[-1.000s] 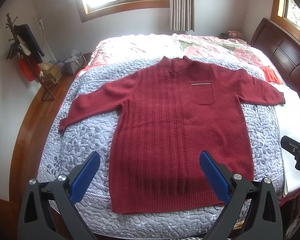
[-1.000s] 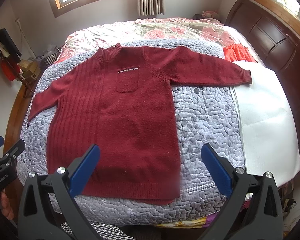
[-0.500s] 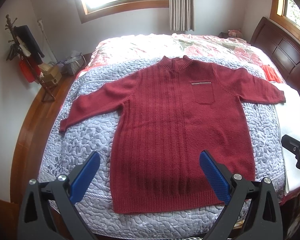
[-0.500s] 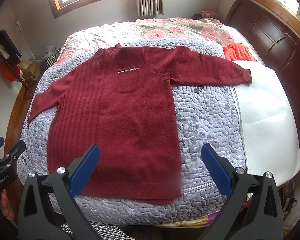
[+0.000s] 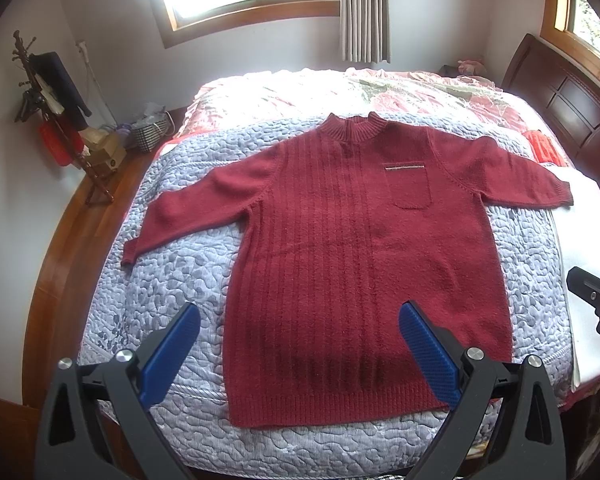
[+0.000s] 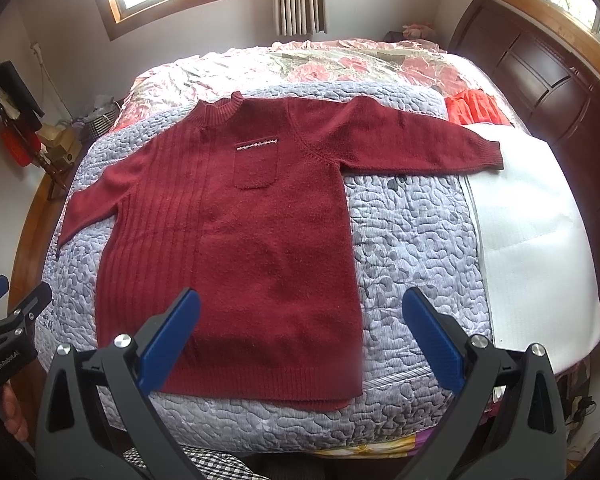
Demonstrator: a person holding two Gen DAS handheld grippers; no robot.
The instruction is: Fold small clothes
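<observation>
One dark red sweater [image 5: 360, 248] lies flat and face up on the grey quilted cover [image 5: 172, 280] of the bed [image 6: 340, 56], collar away from you and hem toward you. Both sleeves are spread outward. The left sleeve [image 5: 192, 208] rests on the quilt; the cuff of the right sleeve [image 6: 488, 156] reaches onto one white sheet [image 6: 532, 232] laid along the right side of the bed. One chest pocket [image 6: 256, 168] with a pale trim line along its top edge sits on the plain half of the front; the other half is ribbed.

Your left gripper [image 5: 300, 344] is held above the hem with its two blue-padded fingers [image 5: 172, 352] spread wide, holding nothing. Your right gripper [image 6: 302, 336] is likewise spread wide and empty, positioned above the lower right corner of the sweater and the bare quilt beside it. Neither gripper touches the fabric.

In the right wrist view, the left gripper body at the left edge carries small white lettering, too small to read reliably. No other writing is legible.

One small orange-red item [image 6: 476, 108] lies near the dark wooden headboard [image 6: 548, 80], just beyond the right sleeve. One coat stand [image 5: 56, 112] stands on the wooden floor to the left of the bed.
</observation>
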